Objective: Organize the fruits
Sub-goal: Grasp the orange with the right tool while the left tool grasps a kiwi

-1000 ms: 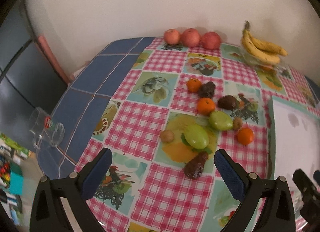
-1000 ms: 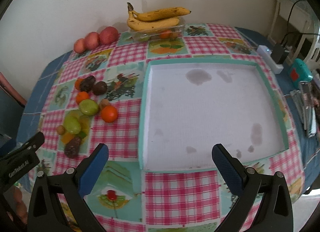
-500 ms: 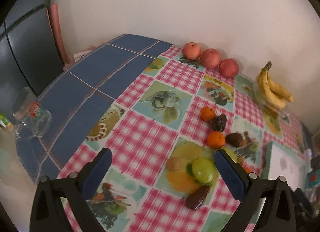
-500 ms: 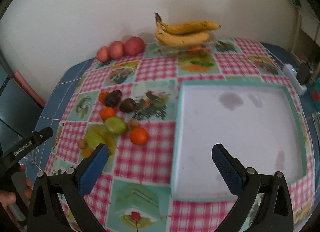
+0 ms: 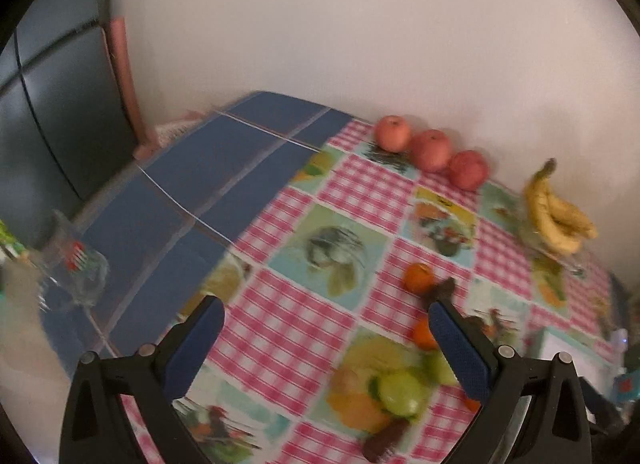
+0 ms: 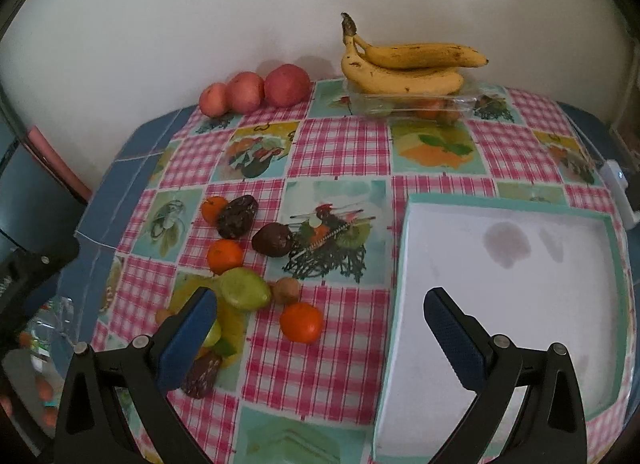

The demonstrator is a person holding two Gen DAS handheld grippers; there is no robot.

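Note:
A cluster of small fruits lies on the checked tablecloth: oranges [image 6: 301, 322], green fruits [image 6: 244, 288], dark brown fruits [image 6: 273, 239] and a small brown one [image 6: 286, 290]. A white tray with a teal rim [image 6: 403, 248] sits to their right. Three red apples [image 6: 286, 85] and a banana bunch [image 6: 404, 66] stand by the wall. My right gripper [image 6: 320, 332] is open and empty above the orange. My left gripper [image 5: 326, 338] is open and empty, with the fruit cluster [image 5: 400, 388] at its right finger.
A clear plastic box [image 6: 416, 106] holds fruit under the bananas. A glass mug [image 5: 76, 268] stands on the blue cloth at the table's left edge. A white power strip [image 6: 618, 188] lies at the right edge. The wall runs behind the table.
My left gripper has swung left and tilted up, so the fruits slid to the lower right of its view. My right gripper has moved left and closer to the fruit cluster.

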